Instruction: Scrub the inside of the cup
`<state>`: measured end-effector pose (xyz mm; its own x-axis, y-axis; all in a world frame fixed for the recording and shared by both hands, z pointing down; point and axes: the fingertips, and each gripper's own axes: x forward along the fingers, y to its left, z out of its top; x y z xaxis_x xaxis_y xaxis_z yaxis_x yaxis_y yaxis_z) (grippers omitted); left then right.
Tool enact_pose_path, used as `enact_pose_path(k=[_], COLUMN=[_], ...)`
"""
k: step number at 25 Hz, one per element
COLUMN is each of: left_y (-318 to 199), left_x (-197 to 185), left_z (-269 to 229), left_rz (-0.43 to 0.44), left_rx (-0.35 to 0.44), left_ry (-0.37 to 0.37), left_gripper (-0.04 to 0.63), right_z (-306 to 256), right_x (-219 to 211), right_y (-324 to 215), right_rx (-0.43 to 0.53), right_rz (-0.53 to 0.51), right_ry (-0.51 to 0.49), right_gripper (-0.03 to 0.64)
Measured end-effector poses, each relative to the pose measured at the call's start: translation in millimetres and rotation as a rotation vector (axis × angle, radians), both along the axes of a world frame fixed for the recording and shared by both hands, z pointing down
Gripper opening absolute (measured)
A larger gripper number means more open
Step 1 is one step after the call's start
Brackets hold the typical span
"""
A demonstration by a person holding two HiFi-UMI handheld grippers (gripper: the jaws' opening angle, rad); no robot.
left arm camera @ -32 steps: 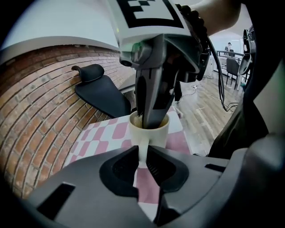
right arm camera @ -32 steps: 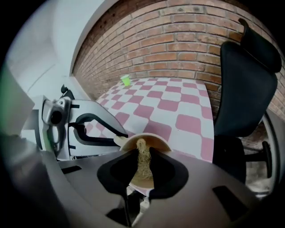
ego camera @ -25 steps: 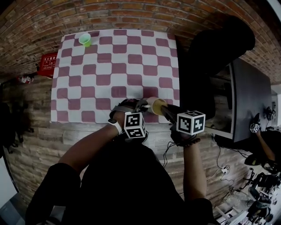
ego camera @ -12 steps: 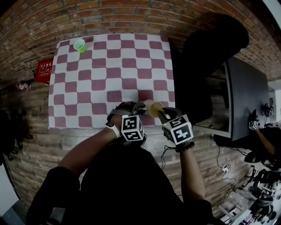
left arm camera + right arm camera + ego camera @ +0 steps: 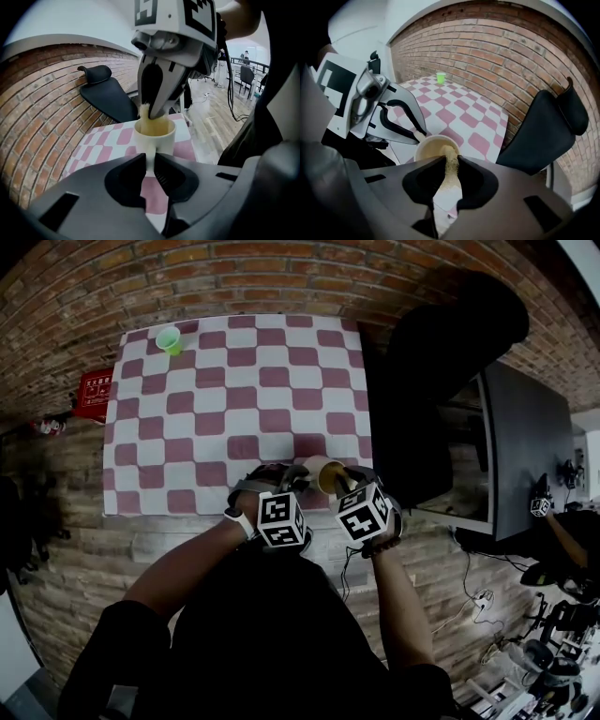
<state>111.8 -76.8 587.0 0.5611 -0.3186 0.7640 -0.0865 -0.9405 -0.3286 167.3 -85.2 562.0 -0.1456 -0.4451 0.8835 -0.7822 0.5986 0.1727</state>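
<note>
A cream cup [image 5: 323,474] is held tilted over the front edge of the checkered tablecloth [image 5: 234,399]. My left gripper [image 5: 149,161] is shut on the cup's handle [image 5: 150,157], and the cup [image 5: 155,135] stands just beyond its jaws. My right gripper [image 5: 450,161] is shut on a yellowish sponge [image 5: 451,171] whose tip reaches into the cup [image 5: 433,146]. In the left gripper view the right gripper [image 5: 159,91] comes down from above and pushes the sponge [image 5: 145,110] in at the rim. In the head view the left gripper [image 5: 298,477] and the right gripper [image 5: 341,486] flank the cup closely.
A small green cup [image 5: 169,337] stands at the cloth's far left corner, also in the right gripper view [image 5: 440,78]. A black chair [image 5: 450,352] is right of the table. A red box [image 5: 94,388] lies off the cloth's left side.
My right gripper has moved left and closer to the cup, its marker cube turning. The sponge now sits in the cup's mouth. The left gripper keeps hold of the handle.
</note>
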Motion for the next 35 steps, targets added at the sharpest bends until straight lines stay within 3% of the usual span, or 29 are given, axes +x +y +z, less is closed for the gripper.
enact_pose_path(k=[6, 11, 14, 20, 24, 30, 35], left_y=[-5.8, -7.9, -6.2, 0.1, 1.0, -14.4, -23.8], left_x=[-4.7, -5.9, -4.8, -4.9, -8.9, -21.5, -26.0], left_z=[3.1, 3.6, 2.8, 4.5, 7.3, 16.8, 18.5], left_rz=[-0.034, -0.051, -0.058, -0.044, -0.053, -0.111, -0.146], left_rx=[-0.024, -0.025, -0.028, -0.018, -0.018, -0.057, -0.069], left_ry=[0.004, 0.004, 0.009, -0.009, -0.02, -0.033, -0.033], left_gripper=[0.063, 0.063, 0.063, 0.061, 0.063, 0.063, 0.064], right_z=[-49.9, -88.3, -73.0, 6.9, 19.9, -34.9, -90.7], right_x=[20.4, 25.5, 1.3, -39.4, -33.0, -23.0, -2.7], right_y=[1.5, 4.1, 14.6, 14.4, -1.7, -14.5, -18.5], right_rx=[0.124, 0.191, 0.144, 0.031, 0.072, 0.245, 0.362], right_rz=[0.032, 0.09, -0.01, -0.301, -0.361, -0.301, -0.085], right_ry=[0.042, -0.02, 0.0, 0.168, 0.258, 0.256, 0.081], right_gripper=[0.087, 0.087, 0.087, 0.087, 0.087, 0.087, 0.087])
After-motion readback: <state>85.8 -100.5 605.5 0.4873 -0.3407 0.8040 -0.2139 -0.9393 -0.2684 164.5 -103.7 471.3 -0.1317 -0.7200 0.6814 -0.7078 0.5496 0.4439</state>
